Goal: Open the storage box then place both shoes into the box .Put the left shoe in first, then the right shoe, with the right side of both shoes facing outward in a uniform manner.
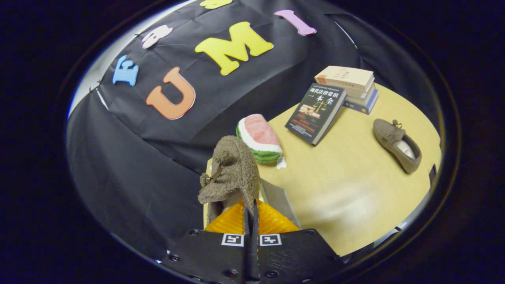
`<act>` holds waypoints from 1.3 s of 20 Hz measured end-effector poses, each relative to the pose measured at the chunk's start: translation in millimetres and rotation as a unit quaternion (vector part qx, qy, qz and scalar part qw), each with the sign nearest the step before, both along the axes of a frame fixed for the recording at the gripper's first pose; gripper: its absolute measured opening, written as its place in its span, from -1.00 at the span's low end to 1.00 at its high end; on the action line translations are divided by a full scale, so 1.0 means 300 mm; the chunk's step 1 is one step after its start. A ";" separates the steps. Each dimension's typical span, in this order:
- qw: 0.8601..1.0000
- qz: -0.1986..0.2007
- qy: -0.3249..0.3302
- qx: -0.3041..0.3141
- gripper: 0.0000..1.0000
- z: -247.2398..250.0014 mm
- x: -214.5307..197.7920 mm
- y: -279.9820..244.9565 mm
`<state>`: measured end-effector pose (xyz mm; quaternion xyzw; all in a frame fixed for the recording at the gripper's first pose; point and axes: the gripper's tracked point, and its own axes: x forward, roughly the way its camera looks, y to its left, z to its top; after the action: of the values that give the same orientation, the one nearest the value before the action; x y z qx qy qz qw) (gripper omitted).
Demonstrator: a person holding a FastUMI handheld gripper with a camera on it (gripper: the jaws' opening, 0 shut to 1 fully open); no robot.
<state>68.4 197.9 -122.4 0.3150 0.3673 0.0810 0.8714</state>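
A fuzzy brown moccasin shoe with a small bow point(232, 173) is held toe-up by the gripper point(250, 215), whose fingers are pressed nearly together on the shoe's heel edge; just right of this shoe a grey box edge point(278, 199) is seen; beyond it a plush watermelon slice point(259, 139) rests on the pale wooden table point(347, 189); further right a dark paperback point(315, 112) leans on stacked books point(353, 86); well right, the second brown moccasin point(397, 145) lies alone.
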 end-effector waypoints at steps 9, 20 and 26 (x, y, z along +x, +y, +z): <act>0.998 0.036 0.054 -0.011 -1.00 -0.233 -0.045 0.301; 0.994 0.058 0.089 -0.021 -0.99 -0.383 -0.055 0.397; 0.993 0.062 0.102 -0.022 -1.00 -0.436 -0.081 0.394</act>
<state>44.1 316.2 -253.1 0.2786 0.4752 0.0945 0.8292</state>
